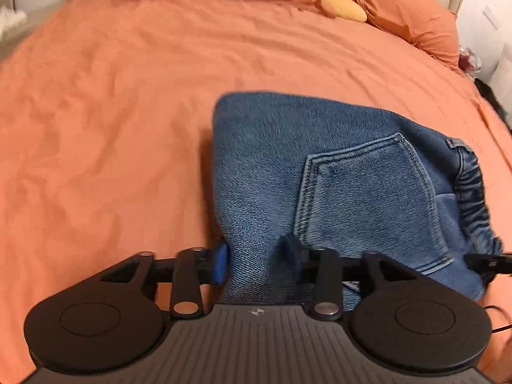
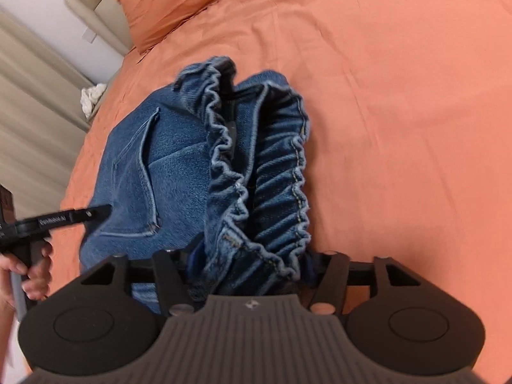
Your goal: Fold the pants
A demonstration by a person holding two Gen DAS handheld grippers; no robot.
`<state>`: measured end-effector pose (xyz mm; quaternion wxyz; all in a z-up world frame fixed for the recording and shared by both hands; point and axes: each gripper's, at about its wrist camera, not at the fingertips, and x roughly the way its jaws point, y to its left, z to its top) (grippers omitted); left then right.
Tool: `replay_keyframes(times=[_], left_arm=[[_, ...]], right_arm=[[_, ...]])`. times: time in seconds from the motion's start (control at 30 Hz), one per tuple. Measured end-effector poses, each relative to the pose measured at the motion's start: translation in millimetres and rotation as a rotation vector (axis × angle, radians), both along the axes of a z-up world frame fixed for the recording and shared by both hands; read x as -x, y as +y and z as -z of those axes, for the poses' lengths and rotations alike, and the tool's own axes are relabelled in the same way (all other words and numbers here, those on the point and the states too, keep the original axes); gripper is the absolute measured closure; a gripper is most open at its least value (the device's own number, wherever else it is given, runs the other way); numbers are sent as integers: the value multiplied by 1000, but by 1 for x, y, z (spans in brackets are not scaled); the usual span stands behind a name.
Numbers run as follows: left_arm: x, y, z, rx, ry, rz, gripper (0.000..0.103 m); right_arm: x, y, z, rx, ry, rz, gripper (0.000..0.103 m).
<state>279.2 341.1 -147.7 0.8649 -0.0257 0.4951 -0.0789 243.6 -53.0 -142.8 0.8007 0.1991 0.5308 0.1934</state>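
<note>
The blue denim pants [image 1: 336,172] lie folded in a thick bundle on the orange bedspread [image 1: 112,112], right of centre in the left wrist view, back pocket up; the left gripper [image 1: 256,259] stands fairly wide, its blue pads either side of the bundle's near left corner, fabric between them but not visibly pinched; in the right wrist view the right gripper [image 2: 252,265] is likewise spread around the ruffled elastic waistband [image 2: 275,166]; orange pillows [image 1: 409,9] sit along the top edge
</note>
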Motion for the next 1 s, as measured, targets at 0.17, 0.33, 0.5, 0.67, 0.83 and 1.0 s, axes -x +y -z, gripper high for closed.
replay_keyframes(times=[0.17, 0.33, 0.5, 0.67, 0.83, 1.0], left_arm=[[31, -6, -29, -92, -68, 4, 51], [66, -9, -57, -71, -125, -12, 51], [82, -11, -43, -88, -86, -29, 65], [89, -7, -19, -91, -20, -58, 69], [90, -4, -13, -80, -13, -63, 69], [88, -1, -6, -87, 29, -36, 69]], right_arm=[[22, -7, -30, 80, -132, -47, 43], [46, -4, -66, 232, -352, -83, 57], [45, 6, -73, 203, -445, -148, 79], [10, 41, -71, 205, -479, -196, 79], [-46, 56, -44, 267, -374, -181, 95], [-79, 53, -19, 274, -273, -149, 103]])
